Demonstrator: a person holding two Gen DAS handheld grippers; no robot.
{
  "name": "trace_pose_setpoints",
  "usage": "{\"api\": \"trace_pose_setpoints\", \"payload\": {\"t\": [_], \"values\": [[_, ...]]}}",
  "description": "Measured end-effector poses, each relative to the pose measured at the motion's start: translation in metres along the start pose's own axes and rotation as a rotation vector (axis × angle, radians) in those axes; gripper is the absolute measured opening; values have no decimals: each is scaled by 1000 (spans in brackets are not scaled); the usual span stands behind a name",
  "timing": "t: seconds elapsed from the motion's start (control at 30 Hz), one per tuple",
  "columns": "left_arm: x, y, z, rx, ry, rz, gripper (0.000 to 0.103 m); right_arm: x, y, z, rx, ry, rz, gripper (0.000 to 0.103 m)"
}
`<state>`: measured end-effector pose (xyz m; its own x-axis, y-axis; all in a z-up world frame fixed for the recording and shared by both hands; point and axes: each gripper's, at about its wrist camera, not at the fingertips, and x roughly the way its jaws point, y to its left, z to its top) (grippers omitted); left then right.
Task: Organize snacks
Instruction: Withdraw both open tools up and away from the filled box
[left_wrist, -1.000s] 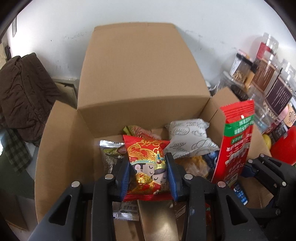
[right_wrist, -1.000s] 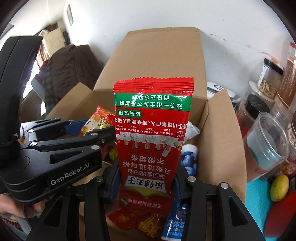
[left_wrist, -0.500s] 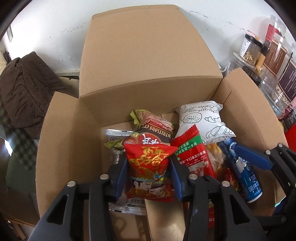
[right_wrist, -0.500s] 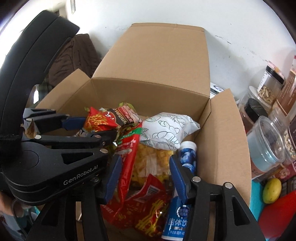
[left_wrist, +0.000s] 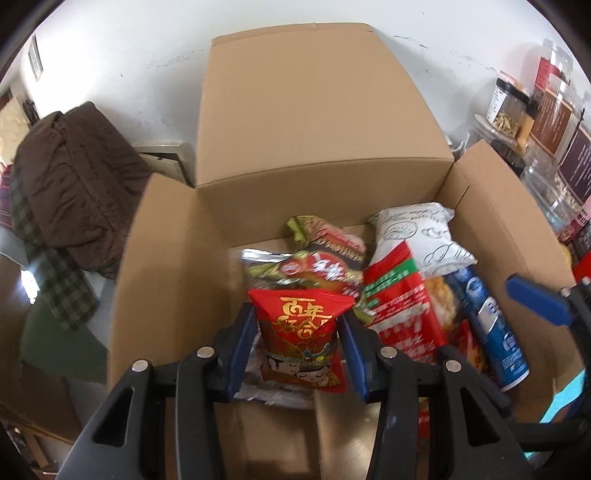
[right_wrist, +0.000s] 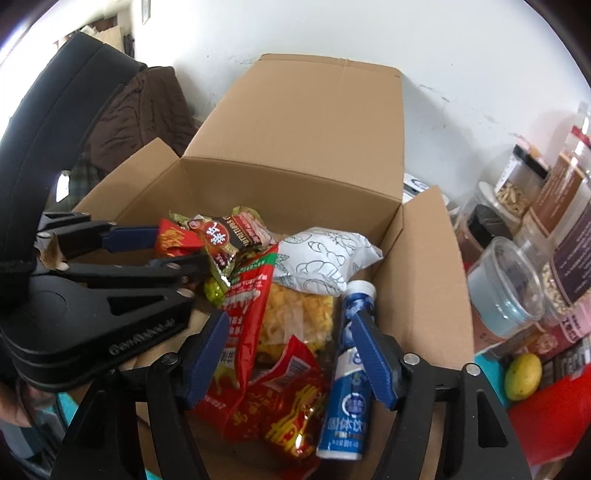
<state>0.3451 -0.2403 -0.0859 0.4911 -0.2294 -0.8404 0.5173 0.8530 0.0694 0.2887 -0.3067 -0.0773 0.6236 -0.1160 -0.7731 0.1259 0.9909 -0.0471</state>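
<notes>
An open cardboard box holds several snacks. My left gripper is shut on a small red packet with cartoon faces and holds it over the box's near left part; it also shows in the right wrist view. My right gripper is open and empty above the box. Under it lie a long red-and-green packet, a yellow crisps bag, a red noodle packet and a blue tube. A white pouch lies at the back.
The box's back flap stands upright against the white wall. Jars and clear containers crowd the right side, with a yellow fruit on a teal mat. A brown jacket hangs at the left.
My right gripper opened and let go of the long red-and-green packet, which now lies in the box. My left gripper lowered its red packet toward the box.
</notes>
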Motion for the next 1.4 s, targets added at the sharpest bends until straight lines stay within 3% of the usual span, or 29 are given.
{"api": "trace_pose_setpoints", "payload": {"t": [0.33, 0.83, 0.97, 1.23, 1.3, 1.33, 1.37, 1.4], "values": [[-44, 10, -4, -43, -66, 17, 45, -35, 12, -4, -22, -33, -72, 70], [-145, 8, -9, -62, -240, -28, 45, -128, 10, 6, 23, -209, -77, 71], [-151, 5, -8, -70, -246, -37, 45, -146, 7, 6, 40, -255, -63, 76], [-130, 2, -7, -84, -228, -39, 45, -137, -4, -9, 84, -209, -83, 76], [-124, 1, -9, -83, -227, -29, 57, -131, -9, -12, 92, -194, -89, 76], [-122, 1, -9, -82, -228, -14, 75, -130, -10, -13, 95, -190, -90, 76], [-121, 0, -9, -84, -235, -1, 83, -127, -12, -13, 98, -185, -91, 76], [-121, 1, -10, -86, -245, 12, 83, -127, -12, -13, 99, -184, -92, 76]]}}
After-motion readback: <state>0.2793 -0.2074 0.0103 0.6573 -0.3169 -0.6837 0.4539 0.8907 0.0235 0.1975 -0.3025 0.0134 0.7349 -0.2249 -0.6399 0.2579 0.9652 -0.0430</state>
